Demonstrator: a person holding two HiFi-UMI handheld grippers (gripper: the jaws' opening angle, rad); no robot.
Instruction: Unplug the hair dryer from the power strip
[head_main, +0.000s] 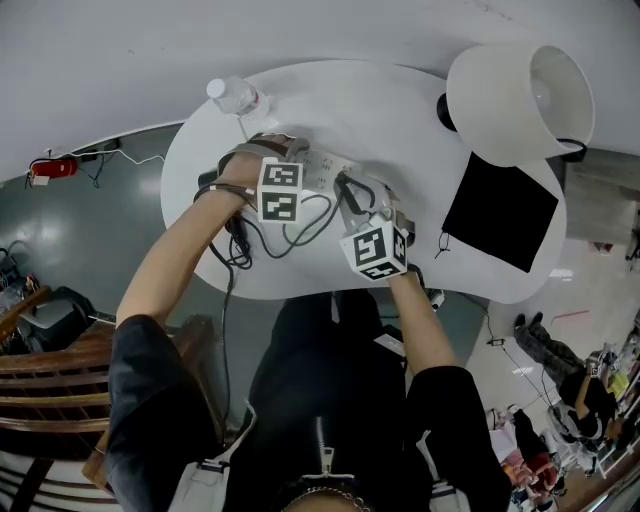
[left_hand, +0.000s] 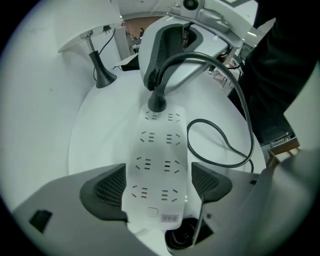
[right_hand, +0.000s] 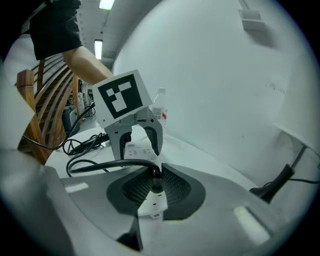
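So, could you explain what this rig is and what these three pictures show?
No robot here: a person holds a two-jaw gripper in each hand. One picture comes from a camera on the person's head, looking down; the other two come from cameras riding on each gripper. On the white rounded table lie a white power strip, black cables, a clear plastic bottle, a white-shaded lamp and a black square mat. The left gripper clamps the strip's sides; the right gripper is closed on the black plug seated in the strip.

Right gripper (right_hand: 154, 194) pinching plug (right_hand: 157, 184) (black), white strip (right_hand: 151, 204)
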